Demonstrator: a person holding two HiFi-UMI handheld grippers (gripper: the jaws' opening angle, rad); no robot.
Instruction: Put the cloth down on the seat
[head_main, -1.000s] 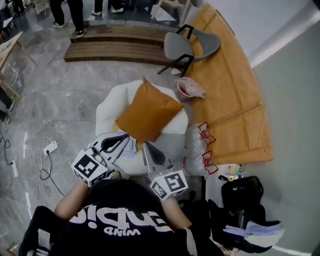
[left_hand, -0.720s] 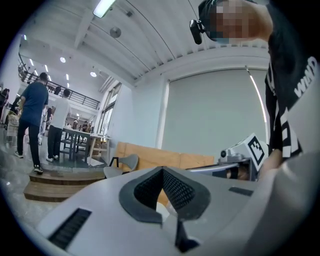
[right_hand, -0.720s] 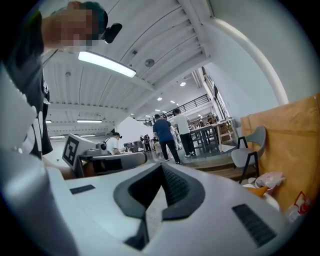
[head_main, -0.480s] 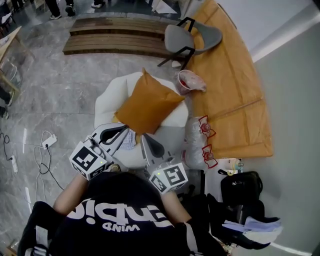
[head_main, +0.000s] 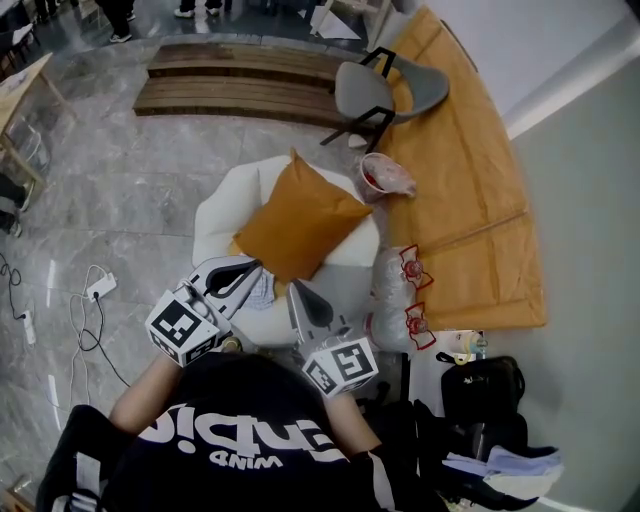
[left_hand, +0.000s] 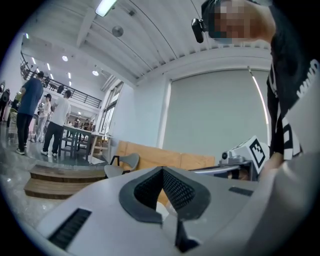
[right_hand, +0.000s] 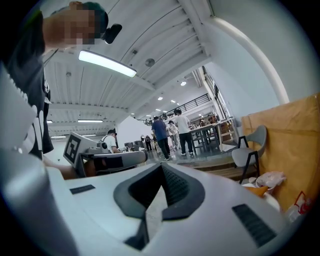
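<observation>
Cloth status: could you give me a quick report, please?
Left gripper and right gripper shut, empty. Cloth apparently on seat beside left gripper. Orange cushion crowds seat.

Checked cloth (head_main: 262, 289) on white seat (head_main: 214, 214)

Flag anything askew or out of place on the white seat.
The orange cushion sits turned diamond-wise on the white seat, not square to it, with one corner poking past the seat's far rim. Nothing else looks spilled or damaged.
</observation>
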